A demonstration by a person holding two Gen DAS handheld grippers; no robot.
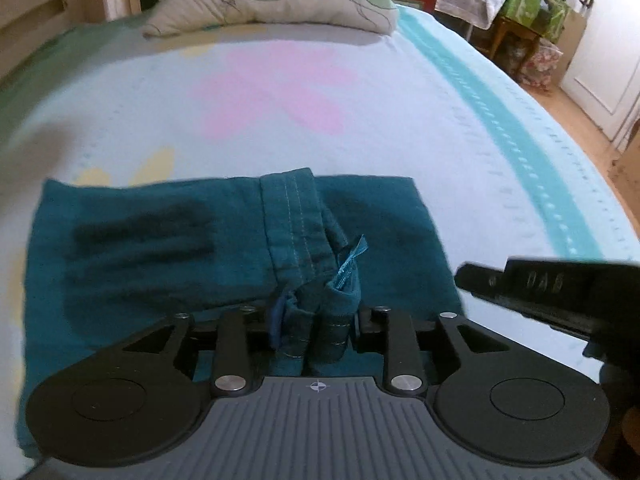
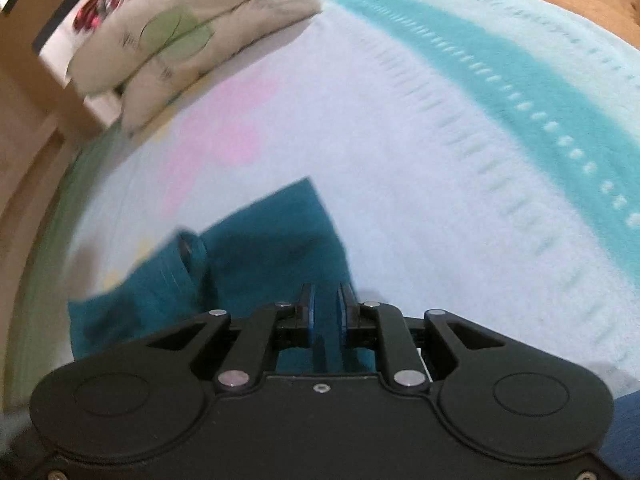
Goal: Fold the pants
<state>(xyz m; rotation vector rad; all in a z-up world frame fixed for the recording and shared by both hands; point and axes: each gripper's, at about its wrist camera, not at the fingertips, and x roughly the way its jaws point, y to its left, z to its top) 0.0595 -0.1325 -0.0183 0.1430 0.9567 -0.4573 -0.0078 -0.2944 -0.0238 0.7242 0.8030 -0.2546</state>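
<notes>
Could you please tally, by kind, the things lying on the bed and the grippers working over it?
Pants: 1 (teal, folded)
Pillows: 2 (stacked)
Grippers: 2, left gripper and right gripper
Total: 5

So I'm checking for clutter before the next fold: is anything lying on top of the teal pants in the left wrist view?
No, the pants lie folded on the bedspread with only their own waistband bunched up.
</notes>
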